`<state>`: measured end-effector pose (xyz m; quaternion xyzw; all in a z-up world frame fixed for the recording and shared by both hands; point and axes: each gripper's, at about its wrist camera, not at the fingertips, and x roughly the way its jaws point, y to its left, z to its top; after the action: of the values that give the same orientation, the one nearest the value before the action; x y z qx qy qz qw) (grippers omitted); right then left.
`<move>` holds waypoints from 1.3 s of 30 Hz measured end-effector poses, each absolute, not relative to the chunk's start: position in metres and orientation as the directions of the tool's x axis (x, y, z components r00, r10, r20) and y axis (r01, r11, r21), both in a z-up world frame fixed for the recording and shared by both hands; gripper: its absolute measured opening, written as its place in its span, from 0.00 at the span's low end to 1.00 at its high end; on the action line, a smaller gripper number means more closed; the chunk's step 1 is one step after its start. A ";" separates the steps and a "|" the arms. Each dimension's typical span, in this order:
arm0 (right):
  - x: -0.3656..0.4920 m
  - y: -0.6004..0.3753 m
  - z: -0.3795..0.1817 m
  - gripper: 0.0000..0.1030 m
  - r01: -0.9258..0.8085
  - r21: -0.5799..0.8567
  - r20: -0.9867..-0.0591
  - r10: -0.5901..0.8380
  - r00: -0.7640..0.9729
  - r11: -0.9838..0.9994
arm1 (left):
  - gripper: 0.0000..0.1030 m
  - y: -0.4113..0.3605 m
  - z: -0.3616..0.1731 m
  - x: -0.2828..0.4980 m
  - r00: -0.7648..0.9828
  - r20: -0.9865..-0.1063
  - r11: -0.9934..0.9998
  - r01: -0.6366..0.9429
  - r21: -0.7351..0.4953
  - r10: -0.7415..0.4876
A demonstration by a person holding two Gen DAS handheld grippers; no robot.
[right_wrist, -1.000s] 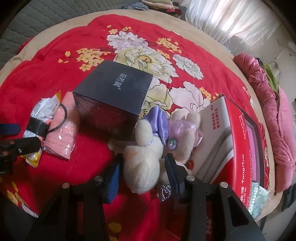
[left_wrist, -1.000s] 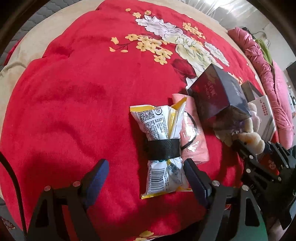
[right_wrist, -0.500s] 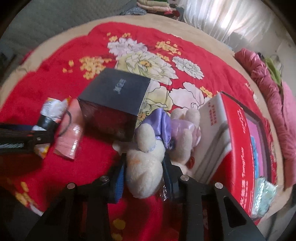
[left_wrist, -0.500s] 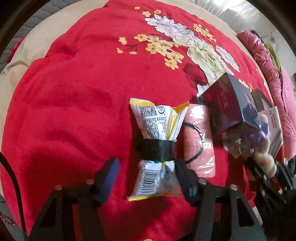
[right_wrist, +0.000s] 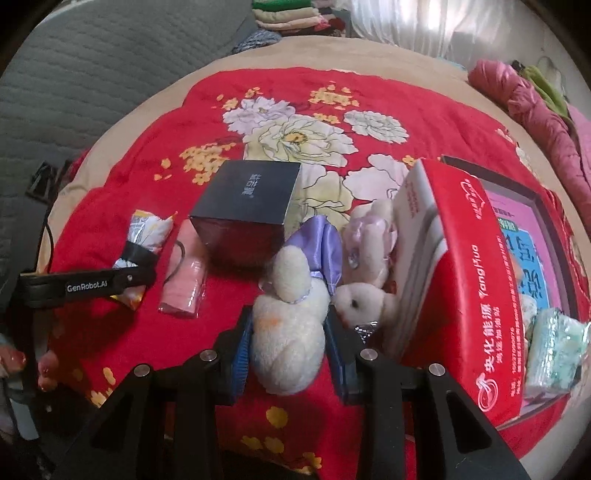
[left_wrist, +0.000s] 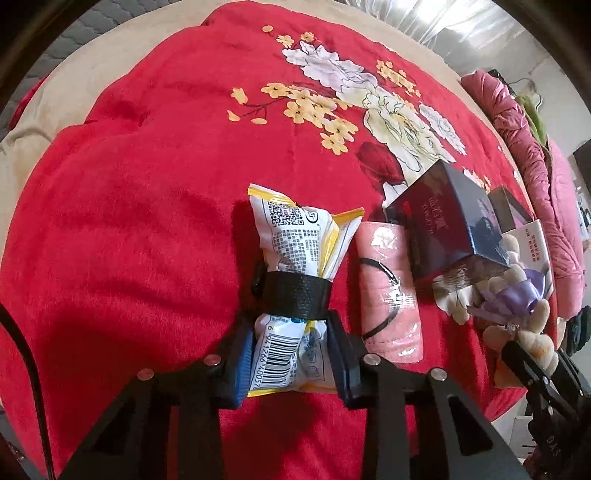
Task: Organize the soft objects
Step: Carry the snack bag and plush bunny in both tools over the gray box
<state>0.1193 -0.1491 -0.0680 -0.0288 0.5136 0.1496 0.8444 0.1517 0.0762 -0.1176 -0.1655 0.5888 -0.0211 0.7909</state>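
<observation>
Left claw (left_wrist: 291, 354) has just closed onto the snack packet (left_wrist: 295, 288), whose long axis runs straight ahead between its pads; right claw (right_wrist: 288, 350) grips the plush rabbit (right_wrist: 291, 325) likewise; pink roll (left_wrist: 389, 291) just right of left claw.

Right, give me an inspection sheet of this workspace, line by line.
Surface: red floral blanket over a beige bed.
Job's things: snack packet banded with a black strap; plush rabbit; pink rolled cloth.
Clutter: dark box, red carton, tissue pack.
Grippers: left gripper, whose jaws have just been closing, pinches the packet's lower end; right gripper squeezes the rabbit.
Cables: black cable at the left edge.
Surroundings: folded clothes, pink quilt, curtain.
</observation>
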 end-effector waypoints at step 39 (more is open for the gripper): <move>0.074 -0.224 0.041 0.36 -0.182 0.184 -0.716 0.259 0.648 0.966 | 0.35 -0.025 0.040 0.095 0.503 -0.841 0.980 0.099 -0.172 -0.199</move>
<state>0.0744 -0.2244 0.0414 0.0478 0.4014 0.1215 0.9066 0.0947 -0.0254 0.0403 -0.0509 0.4909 -0.0859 0.8655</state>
